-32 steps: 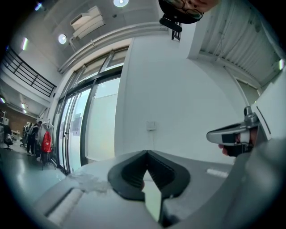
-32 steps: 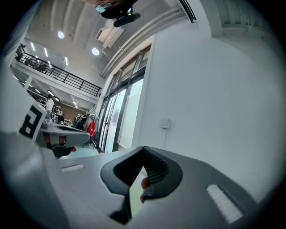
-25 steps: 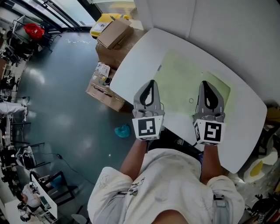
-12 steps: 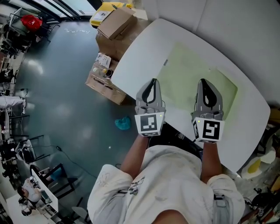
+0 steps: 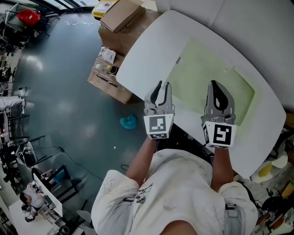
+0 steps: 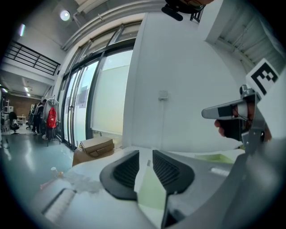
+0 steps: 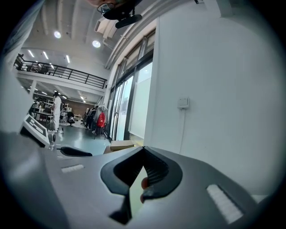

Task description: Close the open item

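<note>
Left claw [image 6: 145, 154] just opening, empty; right claw [image 7: 143, 148] together; green mat [image 5: 206, 78] whole only overhead

White table [image 5: 138, 59] with pale green mat [image 5: 202, 73], cardboard boxes [image 5: 120, 16] beside it — teal scrap [image 5: 129, 122] on floor [image 5: 59, 92]

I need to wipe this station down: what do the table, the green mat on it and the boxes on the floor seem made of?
Table: smooth white top, no grain, soft sheen; probably laminate or painted board.
Mat: thin, pale green, matte, lying flat; likely rubber or vinyl, can't tell which.
Boxes: brown cardboard, dull, with folded flaps.
</note>
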`<state>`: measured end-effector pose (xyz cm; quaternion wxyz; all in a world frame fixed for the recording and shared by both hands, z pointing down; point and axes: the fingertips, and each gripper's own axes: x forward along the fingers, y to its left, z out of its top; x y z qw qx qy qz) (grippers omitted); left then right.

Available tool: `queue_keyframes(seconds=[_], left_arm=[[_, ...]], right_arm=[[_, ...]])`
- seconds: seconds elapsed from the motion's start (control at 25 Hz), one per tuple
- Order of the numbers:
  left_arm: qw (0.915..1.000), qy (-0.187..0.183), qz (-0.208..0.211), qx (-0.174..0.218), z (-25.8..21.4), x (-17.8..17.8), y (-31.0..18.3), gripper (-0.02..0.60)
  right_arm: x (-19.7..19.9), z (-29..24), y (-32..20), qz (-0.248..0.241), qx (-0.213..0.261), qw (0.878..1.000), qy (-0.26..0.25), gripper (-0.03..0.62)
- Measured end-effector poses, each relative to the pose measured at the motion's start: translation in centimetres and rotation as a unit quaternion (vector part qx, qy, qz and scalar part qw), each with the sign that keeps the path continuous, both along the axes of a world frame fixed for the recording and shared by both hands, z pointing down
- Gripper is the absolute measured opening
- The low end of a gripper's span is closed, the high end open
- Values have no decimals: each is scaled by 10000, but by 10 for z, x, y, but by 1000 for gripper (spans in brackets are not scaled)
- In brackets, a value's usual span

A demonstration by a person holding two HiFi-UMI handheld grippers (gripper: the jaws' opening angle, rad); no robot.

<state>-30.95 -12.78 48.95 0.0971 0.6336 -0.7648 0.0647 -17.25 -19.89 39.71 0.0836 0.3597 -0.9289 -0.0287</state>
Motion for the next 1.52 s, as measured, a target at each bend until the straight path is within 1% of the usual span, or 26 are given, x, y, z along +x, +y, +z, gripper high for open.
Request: queue_keyframes(seconds=[0.16, 0.32, 0.36, 0.52, 0.64, 0.76, 0.96, 1.2, 1.28, 1.4, 1.52], left_arm=[[9998, 131, -47, -164, 20, -7, 0, 109], [9988, 271, -71, -407, 47, -13, 1, 149], [9983, 343, -73, -461, 53, -12, 2, 163], [9962, 627, -66, -595, 73, -11, 1, 184], [9936, 884, -128, -693, 90, -13, 0, 221], [9892, 1238, -229, -745, 97, -15, -4, 249], [9798, 1819, -157, -821, 121, -11, -7, 252], [9699, 2285, 4, -840, 131, 2, -14, 252], [9651, 2477, 79, -845, 136, 8, -16, 252], [9554, 2842, 105, -797, 143, 14, -18, 252], [9512, 2993, 125, -746, 145, 17, -21, 250]], right_arm=[[-7, 9, -1, -59, -55, 9999, 124, 2], [-14, 20, -2, -101, -122, 9996, 224, 2], [-15, 21, -2, -104, -137, 9995, 247, 2], [-18, 25, -2, -92, -148, 9993, 320, 2], [-21, 32, -5, -78, -180, 9991, 374, 2], [-23, 39, -8, -78, -215, 9988, 427, 2], [-26, 45, -12, -64, -278, 9983, 512, 2], [-27, 47, -15, 1, -306, 9978, 588, 2], [-27, 48, -15, 21, -303, 9977, 607, 2], [-26, 51, -15, 57, -302, 9975, 640, 2], [-24, 52, -16, 107, -318, 9972, 674, 2]])
